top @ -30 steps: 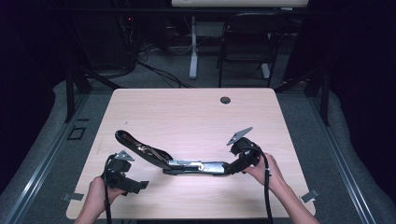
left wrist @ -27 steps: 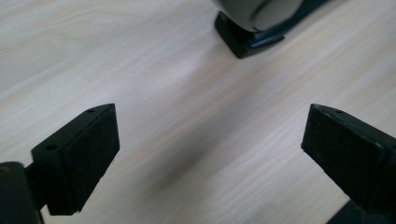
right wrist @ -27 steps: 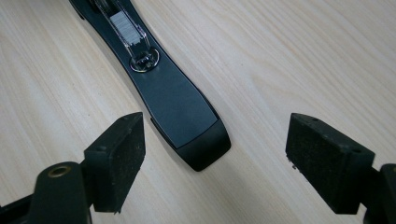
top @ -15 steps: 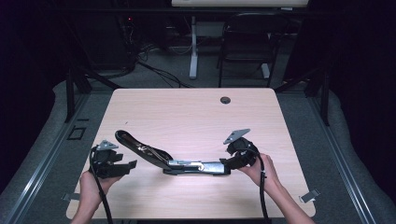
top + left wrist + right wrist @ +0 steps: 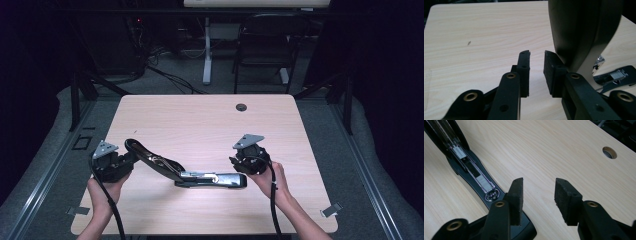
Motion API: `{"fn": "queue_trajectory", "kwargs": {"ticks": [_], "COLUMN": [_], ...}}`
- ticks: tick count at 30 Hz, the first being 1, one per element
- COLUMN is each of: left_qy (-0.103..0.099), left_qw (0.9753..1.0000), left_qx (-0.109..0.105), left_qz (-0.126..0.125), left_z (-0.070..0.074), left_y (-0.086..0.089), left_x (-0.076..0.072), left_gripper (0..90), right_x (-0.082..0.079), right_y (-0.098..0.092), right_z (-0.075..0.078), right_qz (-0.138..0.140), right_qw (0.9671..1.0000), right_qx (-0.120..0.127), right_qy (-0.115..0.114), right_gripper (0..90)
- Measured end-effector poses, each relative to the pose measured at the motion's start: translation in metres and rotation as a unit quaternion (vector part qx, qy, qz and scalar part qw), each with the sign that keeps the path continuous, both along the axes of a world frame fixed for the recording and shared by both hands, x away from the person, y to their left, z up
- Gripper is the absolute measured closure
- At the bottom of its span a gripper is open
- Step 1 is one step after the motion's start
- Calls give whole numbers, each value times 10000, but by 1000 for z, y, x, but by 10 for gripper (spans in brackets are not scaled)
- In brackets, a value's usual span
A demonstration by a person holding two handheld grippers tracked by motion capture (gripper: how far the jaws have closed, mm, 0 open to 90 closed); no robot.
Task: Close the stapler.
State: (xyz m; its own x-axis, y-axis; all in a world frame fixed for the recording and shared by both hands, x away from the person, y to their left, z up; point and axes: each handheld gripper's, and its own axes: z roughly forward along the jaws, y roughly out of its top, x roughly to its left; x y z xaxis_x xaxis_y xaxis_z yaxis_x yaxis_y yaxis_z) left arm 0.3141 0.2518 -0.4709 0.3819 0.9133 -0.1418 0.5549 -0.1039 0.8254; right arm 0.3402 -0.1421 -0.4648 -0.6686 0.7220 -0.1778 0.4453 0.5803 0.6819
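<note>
A: Lying open near the front edge of the pale wooden bench point(image 5: 200, 120), a black long-armed stapler with a bright metal staple channel point(image 5: 200, 177) stretches between two hand-held claws. Its base sits flat along the front middle of the bench, and its top arm rises at a slant toward the left edge.

B: Where do the claws stand?

A: The left claw point(image 5: 131, 159), held in a person's left hand point(image 5: 102, 187), sits near the front-left corner, right at the raised tip of the stapler's arm. In the left gripper view its jaws stand a narrow gap apart with nothing between them, and the dark curved arm point(image 5: 584, 32) looms just beside the right-hand jaw, close enough that touching cannot be ruled out.

B: And the right one?

A: The right claw point(image 5: 235, 162), in the person's right hand point(image 5: 272, 180), is at the right end of the stapler's base, toward the front-right part of the bench. In the right gripper view point(image 5: 537, 197) its jaws are set moderately wide, empty, over bare wood, with the stapler's end just under the left-hand jaw.

B: Anything else on the bench?

A: A round cable hole point(image 5: 241, 107) near the far edge, right of centre.
</note>
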Motion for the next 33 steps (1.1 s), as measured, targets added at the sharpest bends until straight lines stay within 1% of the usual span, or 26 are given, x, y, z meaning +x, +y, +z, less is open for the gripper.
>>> {"fn": "queue_trajectory", "kwargs": {"ticks": [1, 2, 6, 7, 9, 11, 12, 14, 16, 18, 20, 22, 23, 24, 27, 28, 30, 31, 32, 33], "left_qy": [-23, -23, -23, -17, -52, -60, -91, -75, -77, -59, -58, -98, -96, -108, -120, -160, -133, -170, -149, -171], "left_qw": [10000, 10000, 9999, 9999, 9998, 9998, 9997, 9997, 9996, 9996, 9995, 9994, 9994, 9993, 9991, 9991, 9988, 9988, 9987, 9986], "left_qx": [-61, -93, -143, -130, -175, -159, -187, -162, -162, -168, -150, -137, -123, -152, -127, -142, -135, -131, -103, -97], "left_qz": [5, -18, -45, -64, -95, -125, -136, -173, -196, -229, -264, -287, -310, -327, -376, -377, -448, -448, -482, -490], "left_z": [0, 1, 2, 3, 4, 5, 5, 7, 7, 7, 8, 9, 9, 10, 11, 11, 12, 11, 12, 11], "left_y": [-1, -1, -3, -4, -6, -8, -10, -13, -15, -16, -17, -21, -21, -23, -27, -29, -32, -34, -36, -38], "left_x": [1, 2, 3, 3, 3, 4, 4, 5, 6, 5, 6, 7, 7, 7, 8, 8, 9, 10, 10, 10], "left_gripper": [778, 779, 803, 811, 818, 829, 835, 847, 851, 852, 852, 851, 851, 850, 850, 850, 833, 833, 836, 842], "right_x": [0, -1, -1, -1, -1, -1, -2, -2, -2, -2, -2, -1, -1, -1, -1, 0, 1, 1, 1, 0], "right_y": [1, 2, 8, 10, 14, 18, 20, 24, 27, 29, 33, 37, 41, 43, 51, 53, 59, 60, 62, 65], "right_z": [0, 1, 3, 3, 4, 5, 6, 8, 9, 10, 11, 13, 14, 15, 18, 19, 22, 23, 24, 25], "right_qz": [10, -2, 33, 42, 72, 115, 129, 183, 196, 259, 298, 379, 403, 429, 500, 515, 569, 569, 599, 622], "right_qw": [10000, 10000, 9999, 9999, 9998, 9997, 9997, 9995, 9994, 9992, 9989, 9986, 9983, 9981, 9977, 9975, 9968, 9968, 9966, 9963], "right_qx": [50, 40, 82, 114, 117, 120, 111, 105, 183, 192, 240, 254, 301, 299, 314, 342, 411, 421, 441, 451], "right_qy": [-31, -41, -78, -117, -120, -161, -176, -231, -220, -235, -256, -276, -308, -312, -333, -351, -372, -371, -359, -384], "right_gripper": [602, 610, 617, 620, 620, 641, 677, 758, 805, 841, 858, 870, 879, 879, 886, 889, 897, 900, 900, 900]}}
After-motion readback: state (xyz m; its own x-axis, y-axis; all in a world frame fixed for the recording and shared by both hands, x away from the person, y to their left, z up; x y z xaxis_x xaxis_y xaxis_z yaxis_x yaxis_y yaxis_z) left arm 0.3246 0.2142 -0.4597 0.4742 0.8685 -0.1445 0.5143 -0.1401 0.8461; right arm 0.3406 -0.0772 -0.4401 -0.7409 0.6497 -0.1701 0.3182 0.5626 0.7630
